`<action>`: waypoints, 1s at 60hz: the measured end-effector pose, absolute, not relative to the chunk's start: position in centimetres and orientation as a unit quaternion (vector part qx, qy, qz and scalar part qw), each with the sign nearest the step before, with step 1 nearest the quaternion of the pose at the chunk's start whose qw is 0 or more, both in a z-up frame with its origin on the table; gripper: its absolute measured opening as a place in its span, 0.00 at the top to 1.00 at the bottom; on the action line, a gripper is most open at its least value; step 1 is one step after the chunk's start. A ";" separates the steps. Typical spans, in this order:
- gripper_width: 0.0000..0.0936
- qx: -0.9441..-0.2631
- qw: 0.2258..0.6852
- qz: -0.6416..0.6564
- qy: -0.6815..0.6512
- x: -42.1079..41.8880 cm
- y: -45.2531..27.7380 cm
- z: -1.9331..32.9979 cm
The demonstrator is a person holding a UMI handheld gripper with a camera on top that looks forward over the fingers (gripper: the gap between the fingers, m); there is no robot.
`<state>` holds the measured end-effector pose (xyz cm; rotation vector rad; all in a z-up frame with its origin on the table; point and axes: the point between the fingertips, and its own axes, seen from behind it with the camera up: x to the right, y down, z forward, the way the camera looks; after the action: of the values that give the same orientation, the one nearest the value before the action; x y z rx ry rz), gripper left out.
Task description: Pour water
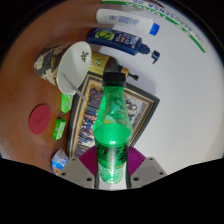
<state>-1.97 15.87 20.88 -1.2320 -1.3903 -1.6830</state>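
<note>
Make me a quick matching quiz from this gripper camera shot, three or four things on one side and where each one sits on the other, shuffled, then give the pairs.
Things:
1. green bottle
2. white cup
3. red lid
4. blue and white bottle

Places:
A. lying on its side, far beyond the fingers
B. between the fingers of the gripper, held upright
C. flat on the table, left of the green bottle
D. beyond the green bottle, on its left

Pairs: 1-B, 2-D, 3-C, 4-A
</note>
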 end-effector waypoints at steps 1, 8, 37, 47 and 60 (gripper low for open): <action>0.62 -0.460 0.304 -0.642 -0.533 -2.0 16.0 20.7; 0.62 -0.443 0.279 -0.647 -0.554 -2.0 16.6 19.7; 0.63 -0.703 0.517 -0.362 -0.329 -1.9 15.9 21.4; 0.62 -0.778 0.570 -0.177 -0.198 -2.2 16.0 19.0; 0.63 -0.816 0.568 -0.036 -0.102 -2.4 16.9 12.5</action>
<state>-2.42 16.91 12.51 -1.9175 -0.2408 -0.0850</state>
